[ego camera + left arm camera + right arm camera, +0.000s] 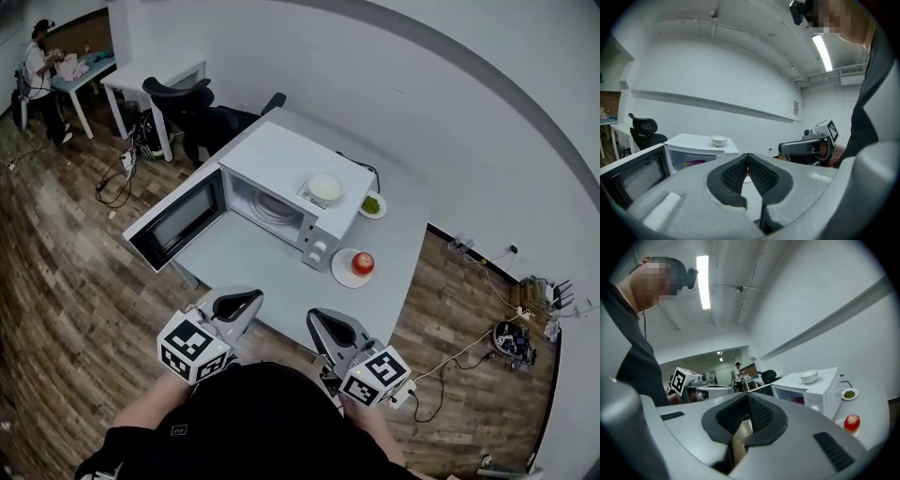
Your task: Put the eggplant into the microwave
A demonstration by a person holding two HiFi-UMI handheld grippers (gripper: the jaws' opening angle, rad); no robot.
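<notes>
1. Eggplant, a purple shape [693,163], is seen inside the white microwave [291,164] on the grey desk [253,258]
2. Left hand-held gripper [747,158] and right hand-held gripper [748,398] are pressed together, empty
3. Its open dark-glass door [178,225] could be knocked on approach

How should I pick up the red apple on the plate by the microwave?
Grip the apple across its widest middle, coming down from above. It is round, sits alone on its flat plate, and the microwave stands close on its left.
</notes>
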